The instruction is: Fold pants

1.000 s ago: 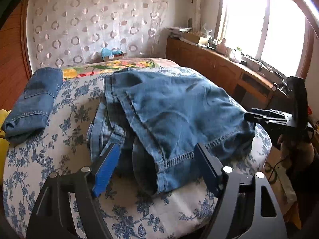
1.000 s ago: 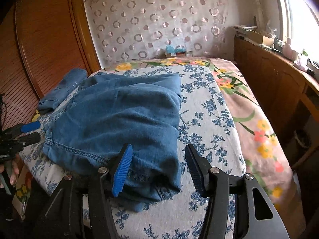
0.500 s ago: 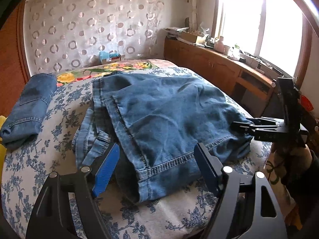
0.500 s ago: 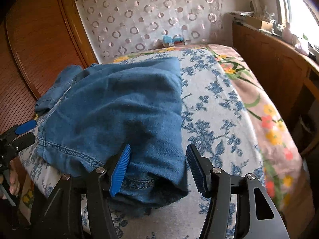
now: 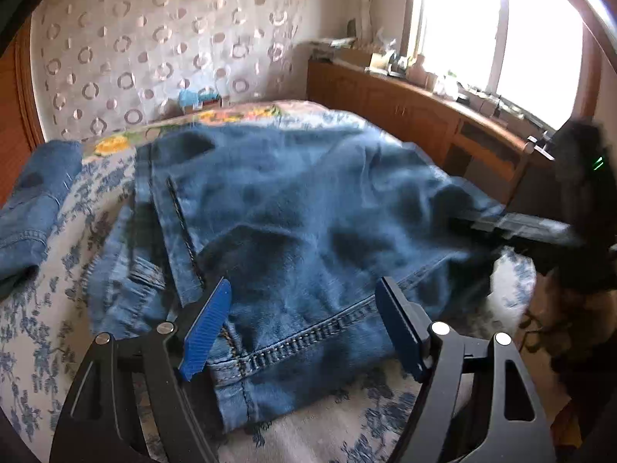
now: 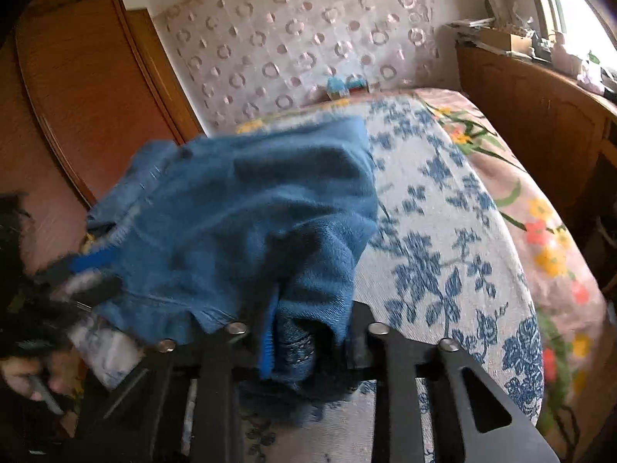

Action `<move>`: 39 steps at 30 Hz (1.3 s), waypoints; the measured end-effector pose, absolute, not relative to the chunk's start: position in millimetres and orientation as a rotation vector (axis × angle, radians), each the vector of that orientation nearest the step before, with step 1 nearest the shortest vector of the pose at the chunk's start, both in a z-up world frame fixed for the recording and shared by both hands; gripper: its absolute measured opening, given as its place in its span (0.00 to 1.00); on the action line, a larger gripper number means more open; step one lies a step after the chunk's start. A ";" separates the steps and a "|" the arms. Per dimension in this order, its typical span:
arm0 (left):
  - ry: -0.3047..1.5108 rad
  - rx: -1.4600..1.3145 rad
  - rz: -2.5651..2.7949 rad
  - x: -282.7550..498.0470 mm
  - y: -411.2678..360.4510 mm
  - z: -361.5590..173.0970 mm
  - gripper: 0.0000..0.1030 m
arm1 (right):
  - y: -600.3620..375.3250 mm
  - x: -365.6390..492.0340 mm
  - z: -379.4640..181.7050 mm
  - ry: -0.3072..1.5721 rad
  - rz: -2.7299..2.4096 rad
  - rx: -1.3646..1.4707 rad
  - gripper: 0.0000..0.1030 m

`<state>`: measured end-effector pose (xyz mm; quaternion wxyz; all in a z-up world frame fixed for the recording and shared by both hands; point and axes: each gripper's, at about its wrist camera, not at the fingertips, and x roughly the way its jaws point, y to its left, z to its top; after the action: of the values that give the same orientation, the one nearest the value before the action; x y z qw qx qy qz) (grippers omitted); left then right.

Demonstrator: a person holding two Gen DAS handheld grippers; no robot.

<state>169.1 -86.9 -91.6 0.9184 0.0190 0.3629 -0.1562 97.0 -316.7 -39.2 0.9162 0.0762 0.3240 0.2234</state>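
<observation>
A pair of blue jeans (image 5: 308,212) lies spread on the flower-patterned bed cover (image 5: 46,328). My left gripper (image 5: 300,324) is open and low over the near stitched edge, which lies between its fingers untouched. In the right wrist view the jeans (image 6: 239,208) bunch up at their near corner. My right gripper (image 6: 308,335) is closing on that corner, and a thick fold of denim is pinched between its pads. Each gripper shows in the other's view: the right gripper (image 5: 482,223) at the far side of the jeans, the left gripper (image 6: 88,266) blurred at the left edge.
A second, folded pair of jeans (image 5: 34,200) lies at the bed's left side. A wooden cabinet (image 5: 405,108) with clutter runs under the window on the right. A wooden wardrobe door (image 6: 88,88) stands at the left. A person's hand (image 6: 27,378) holds the left gripper.
The right gripper's fingers have come together on the near corner of the jeans, which now bunches up. The left gripper has moved forward and lower, so the stitched edge lies between its fingers.
</observation>
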 end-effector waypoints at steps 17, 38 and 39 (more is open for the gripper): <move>0.730 -0.006 -0.321 150.6 -54.9 -79.8 0.76 | -278.9 78.9 22.1 0.472 0.574 0.122 0.19; 0.613 -0.114 -0.045 78.8 112.5 -40.5 0.76 | -70.5 109.7 -6.1 0.631 0.889 -0.152 0.15; 0.610 -0.117 -0.042 77.2 114.1 -40.6 0.76 | -63.9 112.1 -12.9 0.654 0.894 -0.171 0.15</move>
<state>77.2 114.1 -40.6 0.9519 -0.0578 0.3002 -0.0206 112.1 -63.9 -12.9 0.8470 -0.0813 0.3103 0.4240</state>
